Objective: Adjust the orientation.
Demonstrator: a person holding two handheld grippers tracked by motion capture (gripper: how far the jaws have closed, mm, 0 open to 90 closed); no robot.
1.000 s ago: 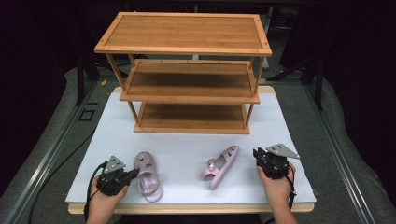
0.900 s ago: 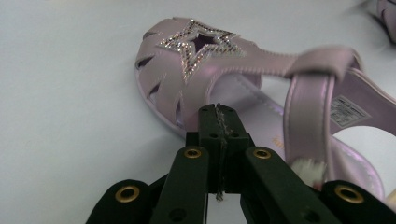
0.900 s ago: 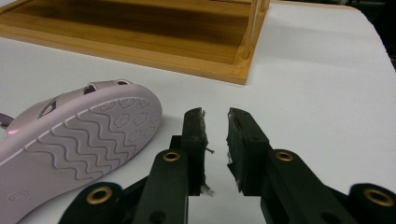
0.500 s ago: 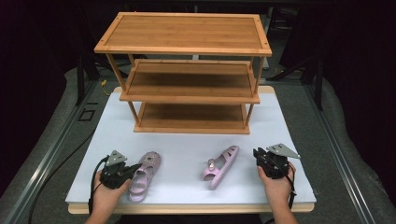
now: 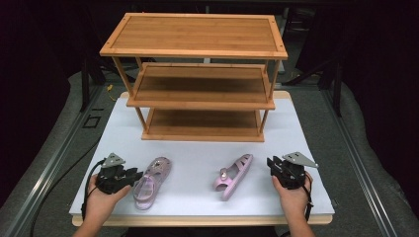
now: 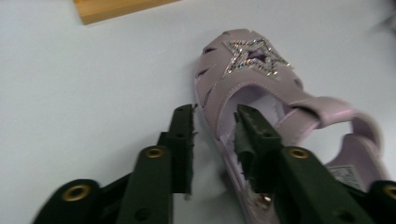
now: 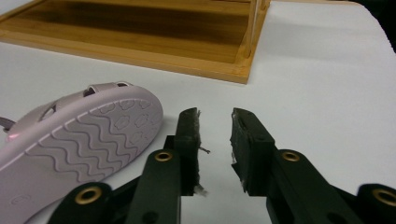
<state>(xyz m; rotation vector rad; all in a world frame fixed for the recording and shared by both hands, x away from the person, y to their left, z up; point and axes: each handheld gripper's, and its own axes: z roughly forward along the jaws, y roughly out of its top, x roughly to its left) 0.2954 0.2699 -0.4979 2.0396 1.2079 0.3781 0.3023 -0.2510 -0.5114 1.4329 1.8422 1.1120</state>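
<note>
High view first: we see a three-tier wooden rack (image 5: 197, 79) at the back of the white desk (image 5: 197, 197), well apart from both shoes, with nothing between us and them. Our left tongs (image 5: 132, 176) have just been opening; in the left gripper view their jaws straddle the near side wall of the left sandal (image 5: 150, 181), one inside and one outside, and we cannot tell whether they touch it. That sandal is pale pink with a glittery star (image 6: 254, 56) on its toe. Right of centre, the second sandal (image 5: 233, 175) lies tipped on its side, wavy sole facing our right tongs (image 5: 272, 164), which have just been opening just beside it, holding nothing.
</note>
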